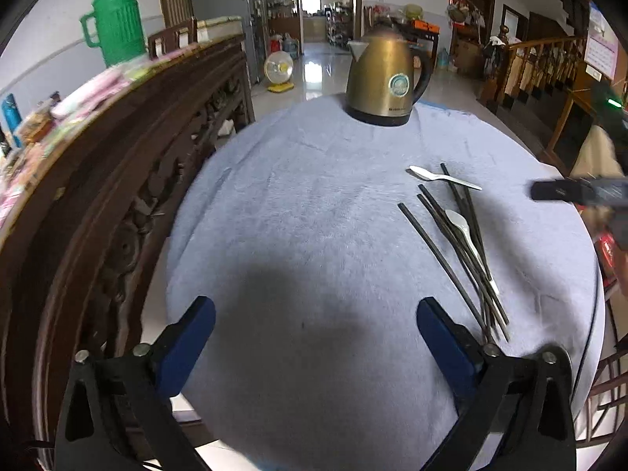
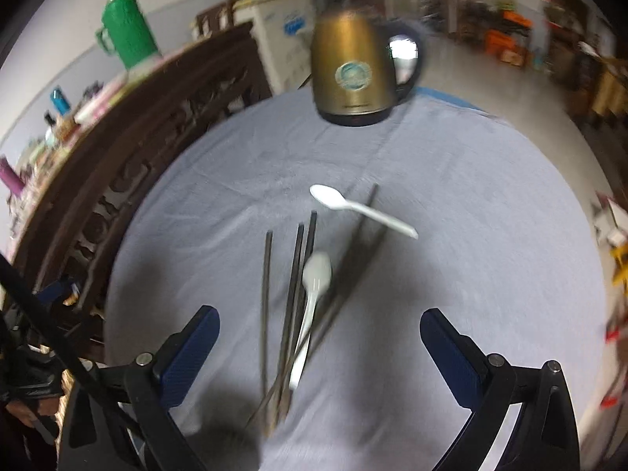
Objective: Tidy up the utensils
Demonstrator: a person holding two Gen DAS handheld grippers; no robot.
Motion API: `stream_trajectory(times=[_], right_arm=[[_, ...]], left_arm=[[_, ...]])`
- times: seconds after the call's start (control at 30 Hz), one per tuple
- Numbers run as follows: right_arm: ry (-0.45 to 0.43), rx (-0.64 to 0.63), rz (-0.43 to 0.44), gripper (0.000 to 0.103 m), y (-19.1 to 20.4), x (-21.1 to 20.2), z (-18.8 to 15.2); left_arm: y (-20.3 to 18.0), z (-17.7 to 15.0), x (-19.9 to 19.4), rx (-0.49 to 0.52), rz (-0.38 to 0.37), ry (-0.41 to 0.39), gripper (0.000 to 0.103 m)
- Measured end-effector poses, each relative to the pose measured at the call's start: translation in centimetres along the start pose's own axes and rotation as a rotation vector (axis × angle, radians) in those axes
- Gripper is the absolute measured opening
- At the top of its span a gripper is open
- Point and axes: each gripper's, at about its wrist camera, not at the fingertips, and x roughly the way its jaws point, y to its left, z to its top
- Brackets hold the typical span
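We see dark chopsticks [image 2: 290, 306] fanned out flat, converging at the near ends. One white spoon [image 2: 312, 298] lies along them; another white spoon [image 2: 359, 210] crosses the far tips.

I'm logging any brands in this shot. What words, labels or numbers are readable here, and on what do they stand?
None can be read.
Kettle: round teal badge, lettering too small.
Kettle: a line of print near the base, too small.
Wall calendar: grid of figures, blurred.
White cabinet: blue label, blurred.
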Motion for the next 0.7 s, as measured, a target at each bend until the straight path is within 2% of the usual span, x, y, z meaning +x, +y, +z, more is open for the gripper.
stream_trajectory(times=[0.07,0.13,0.2,0.3,0.37,0.47,0.5,0.57,0.6,0.67,0.7], right_arm=[[0.043,-0.052,0.012,0.099,0.2,3.8,3.2],[0.096,-0.080,0.027,0.095,-0.2,7.2,5.2],[0.150,-0.083,0.081,0.090,-0.2,10.5,6.9],[0.205,-0.099,0.078,0.083,-0.3,15.4,8.9],[0.243,-0.100,0.083,0.078,-0.3,17.8,9.5],[0.256,-0.101,0.073,0.073,-0.7,19.7,10.0],[0.233,-0.093,0.085,0.070,-0.9,19.5,10.2],[0.233,-0.059,0.103,0.053,-1.6,19.7,10.3],[0.232,-0.050,0.105,0.047,-2.0,19.5,10.2],[0.232,0.008,0.125,0.026,-3.3,19.2,9.7],[0.233,0.037,0.145,0.023,-3.9,19.1,9.4]], left_arm=[[0.3,0.7,1.2,-0.004,-0.011,0.020,0.084],[0.6,1.3,2.7,-0.008,-0.023,0.041,0.078],[0.7,1.9,3.9,-0.005,-0.037,0.054,0.075],[0.7,2.4,5.4,0.007,-0.059,0.073,0.066],[0.8,2.8,6.2,0.012,-0.076,0.082,0.057],[0.6,3.3,7.2,0.013,-0.115,0.098,0.051],[0.4,3.5,7.5,0.016,-0.130,0.101,0.050],[0.1,3.9,7.9,0.021,-0.141,0.104,0.050],[-0.2,4.0,8.1,0.023,-0.147,0.105,0.050],[-0.9,4.5,8.2,0.030,-0.167,0.104,0.050],[-1.3,4.6,8.2,0.033,-0.178,0.104,0.050]])
